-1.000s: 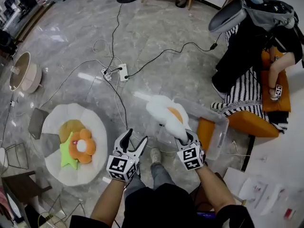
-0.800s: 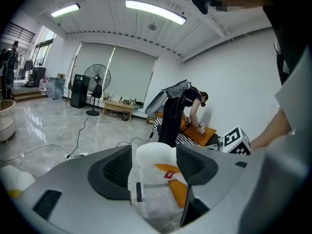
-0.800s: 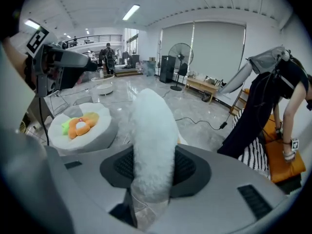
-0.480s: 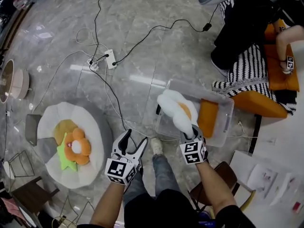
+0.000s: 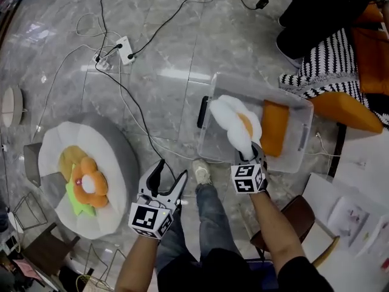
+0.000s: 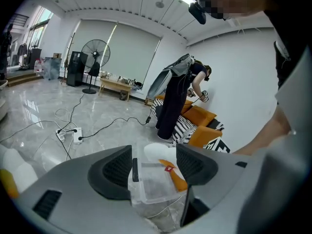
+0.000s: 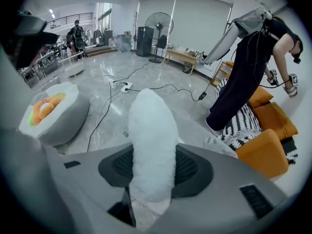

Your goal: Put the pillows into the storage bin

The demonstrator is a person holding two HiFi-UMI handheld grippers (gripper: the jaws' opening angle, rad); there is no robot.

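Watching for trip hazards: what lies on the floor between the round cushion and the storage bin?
Head view: cables and the person's shoe on the floor.

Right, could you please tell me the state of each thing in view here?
Right gripper: jaws have just been opening, pads touching the egg pillow.
Egg pillow: between the right gripper's jaws, over the storage bin.
Left gripper: jaws apart, empty.
Storage bin: open on top, orange pillow inside.
Flower pillow: lying on the round cushion.
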